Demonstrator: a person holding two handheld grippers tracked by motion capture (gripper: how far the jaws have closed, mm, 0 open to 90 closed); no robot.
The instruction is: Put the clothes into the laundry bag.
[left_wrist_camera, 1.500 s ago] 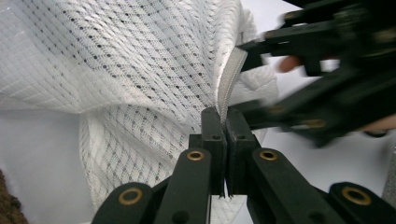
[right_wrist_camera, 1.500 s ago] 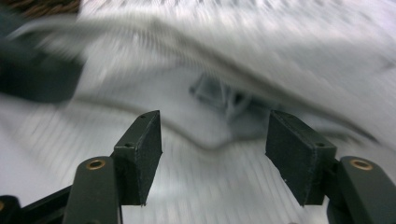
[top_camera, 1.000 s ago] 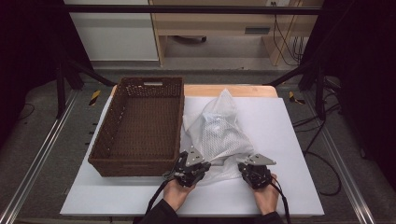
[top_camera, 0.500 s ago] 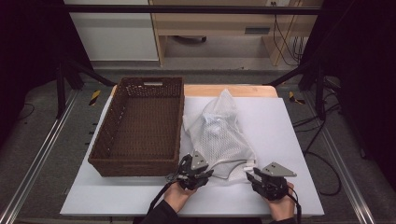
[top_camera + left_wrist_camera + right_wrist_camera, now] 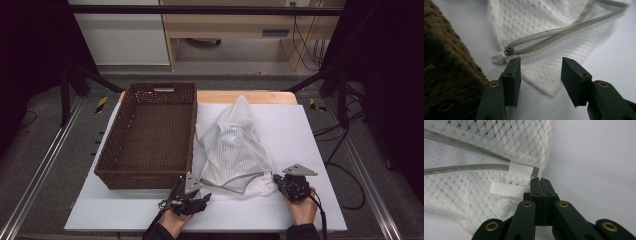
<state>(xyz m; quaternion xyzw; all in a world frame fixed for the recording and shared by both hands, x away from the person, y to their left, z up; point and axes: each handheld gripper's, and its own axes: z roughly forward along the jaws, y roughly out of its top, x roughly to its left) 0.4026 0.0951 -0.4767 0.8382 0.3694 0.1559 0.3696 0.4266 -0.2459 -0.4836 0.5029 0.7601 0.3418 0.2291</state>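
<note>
Table (image 5: 320, 150) with a white top carries everything you work with. On its left part stands the brown wicker basket (image 5: 150, 135), long side running away from you. Just beside the basket, to its right, lies the white mesh laundry bag (image 5: 235, 145), with something pale inside it; its grey zipper (image 5: 235, 179) runs across the near edge and is partly open, forming a loop.

Your left gripper (image 5: 192, 196) sits at the near left corner of the bag, close to the basket's front corner. In the left gripper view its jaws are spread apart and hold nothing; the metal zipper slider (image 5: 509, 51) lies just ahead of the left jaw.

Your right gripper (image 5: 540, 181) is at the near right corner of the bag. In the right gripper view its jaws are pressed together, pinching the mesh edge beside the white fabric tab (image 5: 520, 171) at the zipper's end.
</note>
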